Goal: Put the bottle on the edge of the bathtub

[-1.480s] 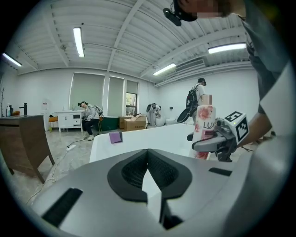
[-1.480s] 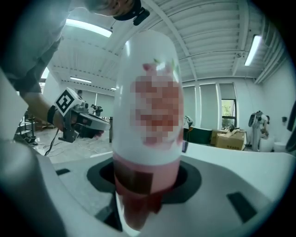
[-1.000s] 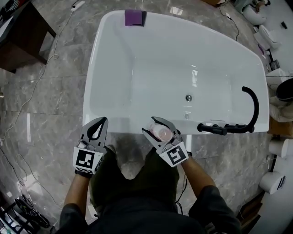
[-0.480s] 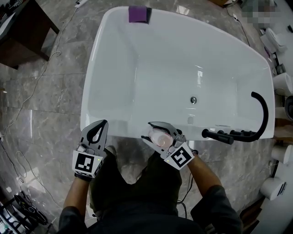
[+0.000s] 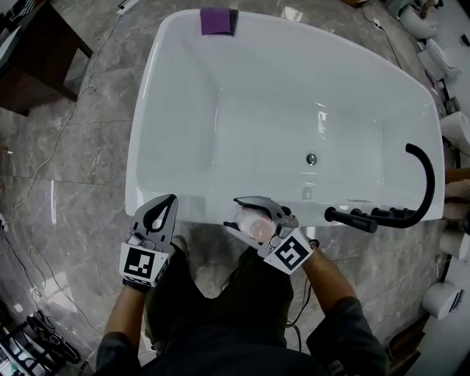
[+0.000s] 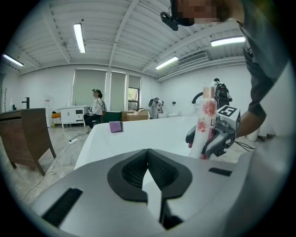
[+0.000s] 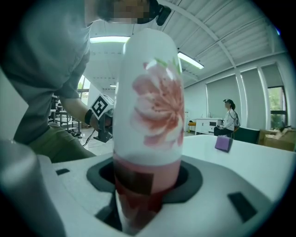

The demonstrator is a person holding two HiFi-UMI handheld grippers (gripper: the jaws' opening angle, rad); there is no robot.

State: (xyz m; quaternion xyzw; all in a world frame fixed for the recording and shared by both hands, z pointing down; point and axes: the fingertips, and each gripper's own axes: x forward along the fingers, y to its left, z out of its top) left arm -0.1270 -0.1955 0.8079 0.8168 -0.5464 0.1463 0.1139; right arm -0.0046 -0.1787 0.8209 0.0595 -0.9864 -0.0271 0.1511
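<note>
Looking down in the head view: your right tongs [image 5: 235, 212] are at the near rim of the bathtub [image 5: 141, 147], partway open and clamped round the bottle [image 5: 254, 218]. The bottle sits at that near rim, about midway along it. Your left tongs [image 5: 171, 200] are at the same rim, further left and apart from the bottle, pressed together with nothing in them. A purple block [image 5: 217, 20] lies on the bathtub's far rim. A black faucet [image 5: 411, 192] curves over its right end. Grey marble floor [image 5: 73, 147] surrounds the bathtub.

Left gripper view: your left pads meet at the tips, empty. Past them is the white bathtub. To the right the bottle stands upright, pink flower print, gripped low on its body by your right tongs. Its base is hidden, so you can't tell whether it touches the rim. A person [image 6: 98, 105] is well beyond the bathtub's far end.

Right gripper view: the bottle fills the gap between the pads, and both press on its lower, reddish part. Its white, flowered upper part stands straight up. The purple block shows on the bathtub rim at right.
</note>
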